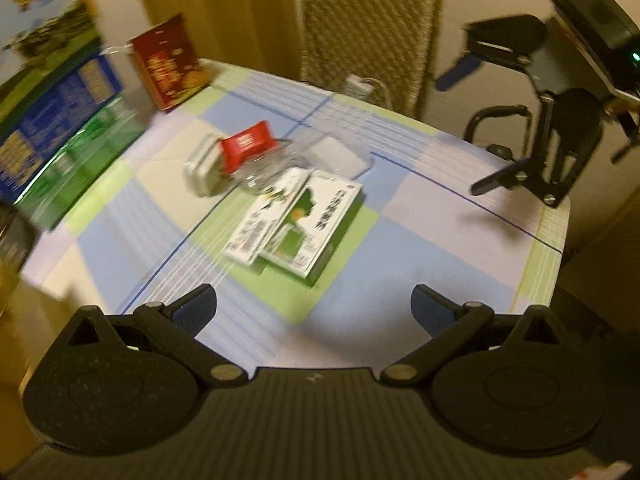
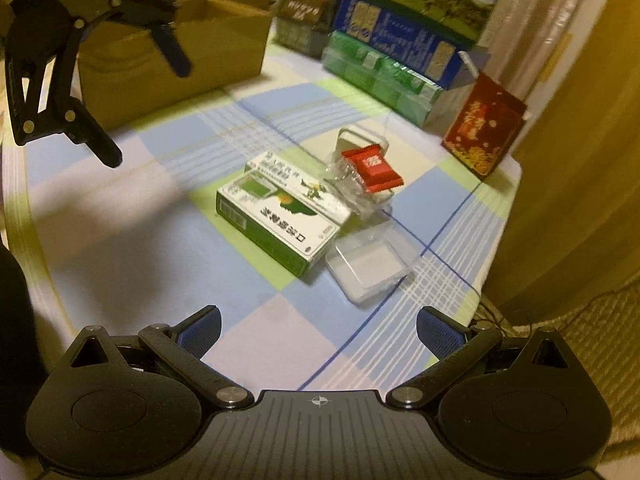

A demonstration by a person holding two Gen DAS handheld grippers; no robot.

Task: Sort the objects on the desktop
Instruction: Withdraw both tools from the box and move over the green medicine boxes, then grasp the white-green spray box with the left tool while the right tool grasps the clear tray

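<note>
Both grippers hang above the checked tablecloth with their jaws spread wide and nothing between them. The left gripper looks down on a cluster of small things near the middle of the table, and the nearest of these, a green and white box, lies flat just ahead of its fingertips and clear of them. A second white box lies against that one's left side. Beyond the boxes sits a crumpled clear wrapper, with a red packet resting on it and a small white case just to its left; a clear plastic tray lies at the far right of the cluster. The right gripper sees the same group from the opposite side: the clear plastic tray is closest to it, ahead and slightly right, touching the corner of the green and white box, while the red packet lies farther off. A red carton stands upright near the table's edge, stacked blue and green cartons line the far side, and a cardboard box sits at the back left. Motion blur hides the finer print
</note>
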